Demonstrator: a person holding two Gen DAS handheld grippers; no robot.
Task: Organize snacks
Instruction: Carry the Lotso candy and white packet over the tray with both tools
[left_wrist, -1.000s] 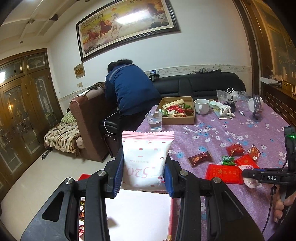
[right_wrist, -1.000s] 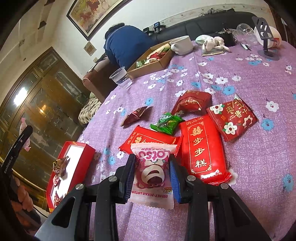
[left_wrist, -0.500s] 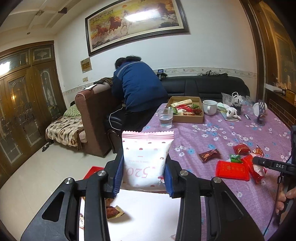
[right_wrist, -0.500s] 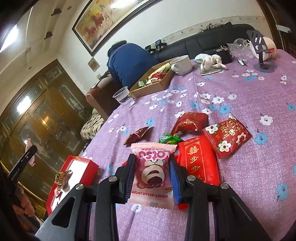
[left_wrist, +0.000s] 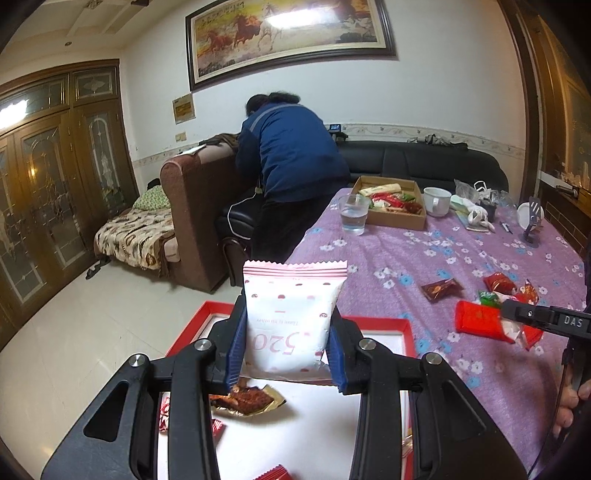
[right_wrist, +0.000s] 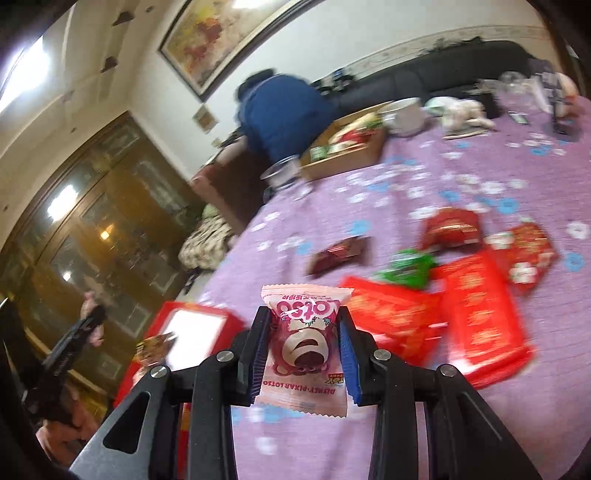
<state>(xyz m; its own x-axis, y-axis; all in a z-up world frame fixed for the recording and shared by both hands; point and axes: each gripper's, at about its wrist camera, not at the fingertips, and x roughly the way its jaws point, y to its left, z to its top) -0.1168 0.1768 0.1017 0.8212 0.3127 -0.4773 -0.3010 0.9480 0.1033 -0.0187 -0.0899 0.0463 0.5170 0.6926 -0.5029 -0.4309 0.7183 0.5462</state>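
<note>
White packet (left_wrist: 291, 317) now over red box (left_wrist: 373, 325), between jaws

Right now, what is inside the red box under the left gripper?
In the red box, below the white 520 packet held by the left gripper, lie an opened gold wrapper with a brown snack and small red packets. The gripper covers the rest.

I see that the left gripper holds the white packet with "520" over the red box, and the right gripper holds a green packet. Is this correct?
Not quite. The right gripper is shut on a pink Lotso packet, not a green one; the right wrist view shows it. The green packet lies on the table. The rest holds: the left gripper holds the white "520" packet over the red box.
</note>
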